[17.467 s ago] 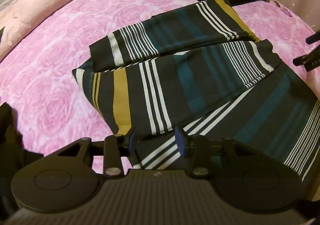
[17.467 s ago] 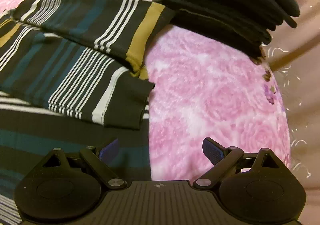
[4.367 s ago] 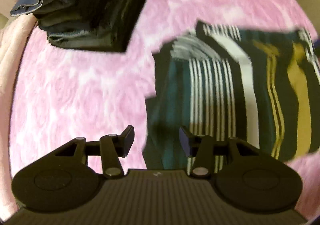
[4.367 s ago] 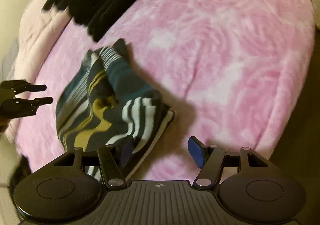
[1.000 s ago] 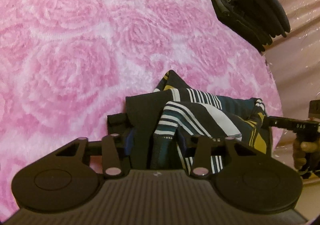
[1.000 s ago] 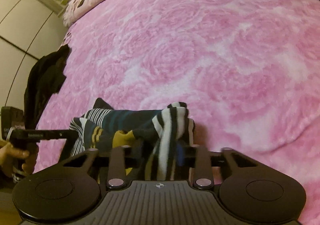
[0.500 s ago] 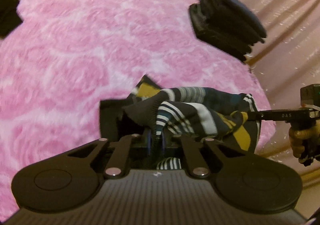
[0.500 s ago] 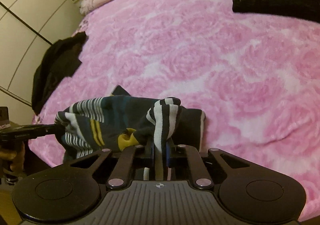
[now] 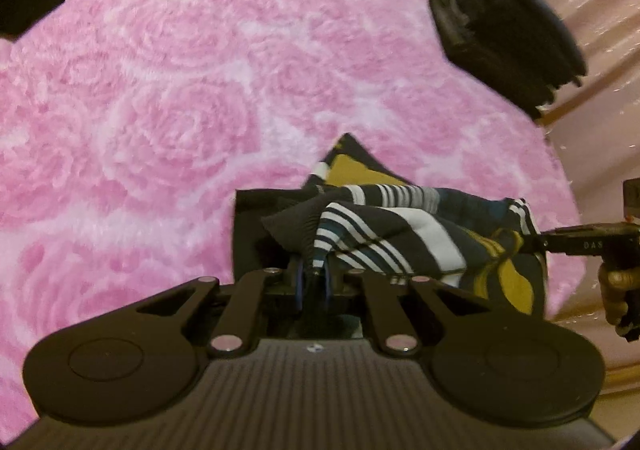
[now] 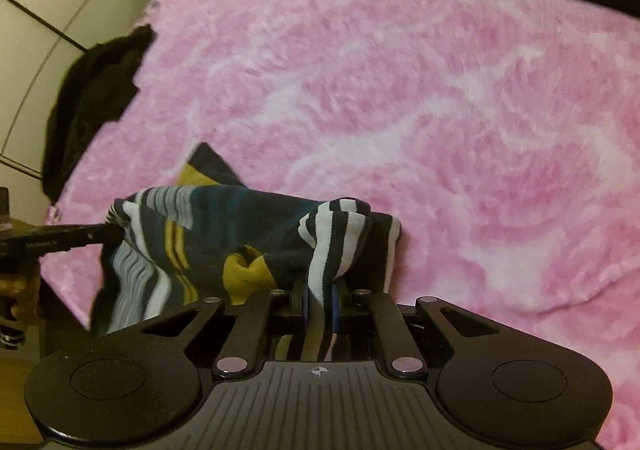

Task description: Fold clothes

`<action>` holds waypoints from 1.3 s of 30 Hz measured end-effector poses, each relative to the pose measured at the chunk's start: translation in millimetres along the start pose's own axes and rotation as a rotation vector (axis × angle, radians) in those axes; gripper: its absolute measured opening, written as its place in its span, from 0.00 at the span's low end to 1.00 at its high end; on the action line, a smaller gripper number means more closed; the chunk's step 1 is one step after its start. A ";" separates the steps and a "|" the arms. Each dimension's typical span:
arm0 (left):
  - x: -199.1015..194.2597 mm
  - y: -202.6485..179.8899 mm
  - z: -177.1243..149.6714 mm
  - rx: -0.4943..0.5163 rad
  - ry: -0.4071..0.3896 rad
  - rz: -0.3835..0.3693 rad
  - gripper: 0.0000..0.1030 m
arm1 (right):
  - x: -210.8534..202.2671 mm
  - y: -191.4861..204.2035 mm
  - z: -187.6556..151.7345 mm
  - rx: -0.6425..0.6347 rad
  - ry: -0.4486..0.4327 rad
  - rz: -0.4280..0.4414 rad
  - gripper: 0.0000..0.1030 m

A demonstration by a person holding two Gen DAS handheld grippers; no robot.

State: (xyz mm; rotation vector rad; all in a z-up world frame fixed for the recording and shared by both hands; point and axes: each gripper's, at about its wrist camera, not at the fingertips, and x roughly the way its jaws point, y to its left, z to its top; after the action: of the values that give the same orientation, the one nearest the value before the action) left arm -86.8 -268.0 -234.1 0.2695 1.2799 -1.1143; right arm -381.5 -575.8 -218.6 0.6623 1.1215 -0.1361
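A pink rose-patterned blanket covers the bed, a stack of folded dark clothes near its far edge and a loose black garment at another side. Bunched near the blanket's edge, the folded striped garment hangs between both tools: the left hand-held gripper is clenched on one bunched corner, the right hand-held gripper clamped on the opposite striped corner.

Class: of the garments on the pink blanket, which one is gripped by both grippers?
The striped garment, banded teal, white and mustard, pinched by the left gripper and right gripper. The folded black stack lies apart.
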 end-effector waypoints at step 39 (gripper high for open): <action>22.9 -46.2 27.5 0.349 0.070 0.108 0.03 | 38.2 76.7 19.2 -0.614 0.003 -0.006 0.40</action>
State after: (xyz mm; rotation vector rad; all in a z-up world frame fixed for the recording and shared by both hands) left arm -108.3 -321.7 -226.0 0.6359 1.1125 -1.2412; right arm -316.9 -516.5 -214.1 0.1109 1.0924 0.2007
